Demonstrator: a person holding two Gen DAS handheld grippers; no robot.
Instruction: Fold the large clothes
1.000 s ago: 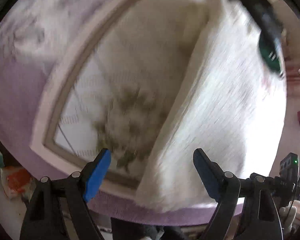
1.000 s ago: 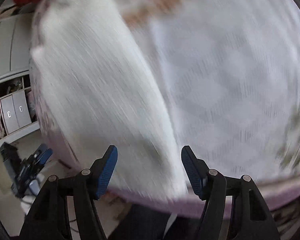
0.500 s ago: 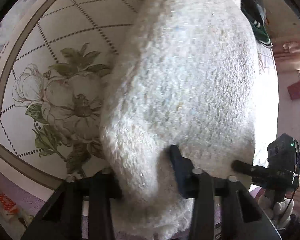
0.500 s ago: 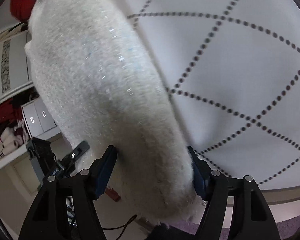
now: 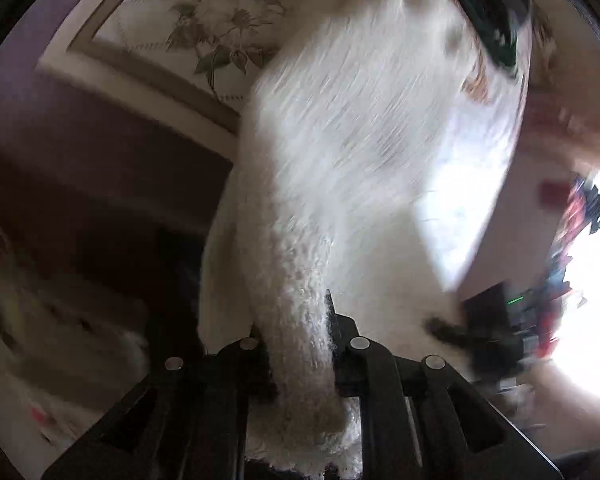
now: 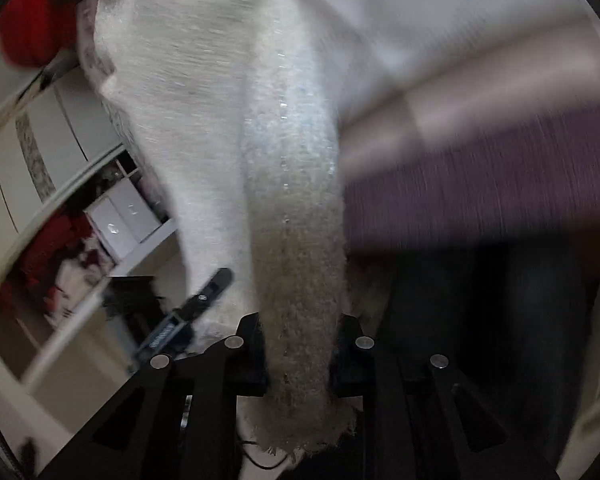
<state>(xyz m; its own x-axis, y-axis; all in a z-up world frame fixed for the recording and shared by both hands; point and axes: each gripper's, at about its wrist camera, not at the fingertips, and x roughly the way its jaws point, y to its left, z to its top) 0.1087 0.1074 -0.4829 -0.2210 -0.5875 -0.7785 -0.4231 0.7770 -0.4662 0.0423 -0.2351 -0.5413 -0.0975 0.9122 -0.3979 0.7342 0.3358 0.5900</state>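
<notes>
A large white fluffy knitted garment (image 5: 340,152) stretches from the bed down into both grippers. My left gripper (image 5: 296,344) is shut on a bunched edge of it, with the cloth hanging out below the jaws. In the right wrist view the same white garment (image 6: 220,100) runs down into my right gripper (image 6: 300,344), which is shut on its edge too. Both views are blurred by motion. The other gripper (image 6: 192,312) shows beyond the cloth at lower left.
The bed has a white floral cover (image 5: 204,20) with a tan border and a purple side (image 6: 480,184). A dark garment (image 5: 496,12) lies at the far end. White cabinets (image 6: 60,152) and red items (image 6: 32,12) stand at the left.
Both grippers went from open over the garment to shut on its near edge. They have since pulled it back and off the bed's edge, so the bed's side now shows.
</notes>
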